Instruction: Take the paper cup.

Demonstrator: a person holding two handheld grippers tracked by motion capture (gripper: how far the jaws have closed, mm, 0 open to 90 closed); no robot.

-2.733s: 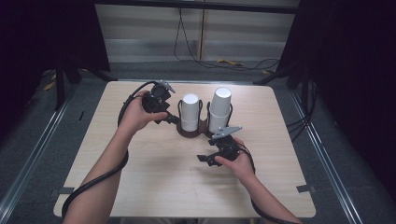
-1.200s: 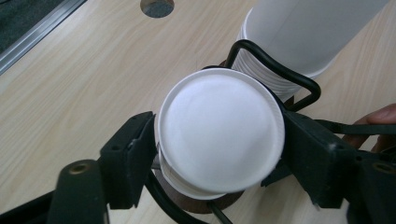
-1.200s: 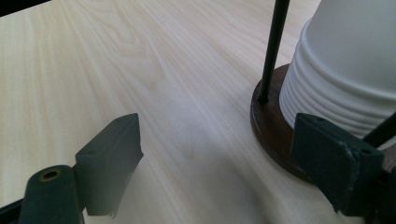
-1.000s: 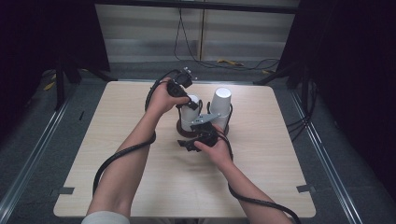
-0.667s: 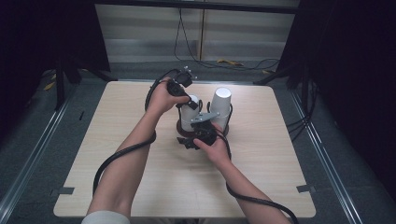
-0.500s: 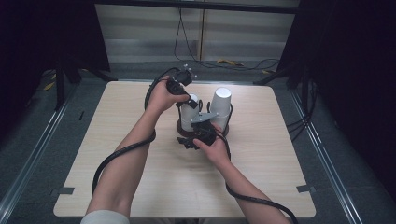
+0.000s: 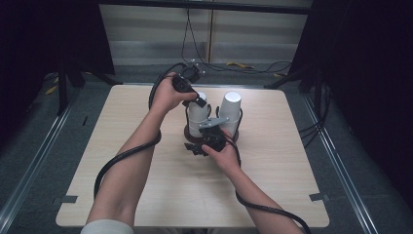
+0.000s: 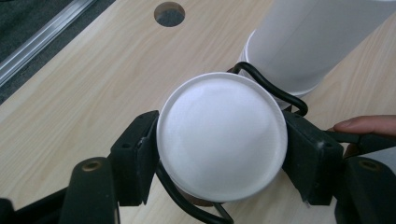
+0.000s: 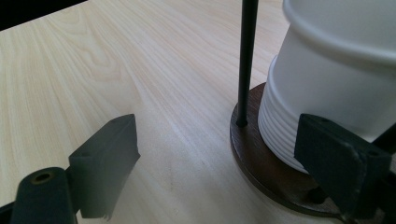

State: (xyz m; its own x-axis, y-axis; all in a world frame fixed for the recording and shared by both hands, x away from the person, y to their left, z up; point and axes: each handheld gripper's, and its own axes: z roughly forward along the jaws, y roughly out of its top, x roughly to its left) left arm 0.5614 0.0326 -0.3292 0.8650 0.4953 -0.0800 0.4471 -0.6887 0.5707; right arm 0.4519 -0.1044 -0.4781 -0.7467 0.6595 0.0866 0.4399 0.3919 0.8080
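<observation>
Over wooden table (image 7: 122,161), left gripper (image 8: 219,149) jaws (closing) around white cup (image 8: 222,135).

On the wooden table (image 7: 146,195), two stacks of upturned paper cups stand side by side in a wire cup holder (image 9: 246,60), the left stack (image 7: 197,119) just beside the right stack (image 7: 230,109), both on its round base (image 9: 261,163).

My high view has an evenly lit worktop (image 7: 146,195) amid dark surroundings; shadows are soft. Close up, my right tongs (image 9: 224,168) blur, and the cup (image 8: 222,140) glares white.
</observation>
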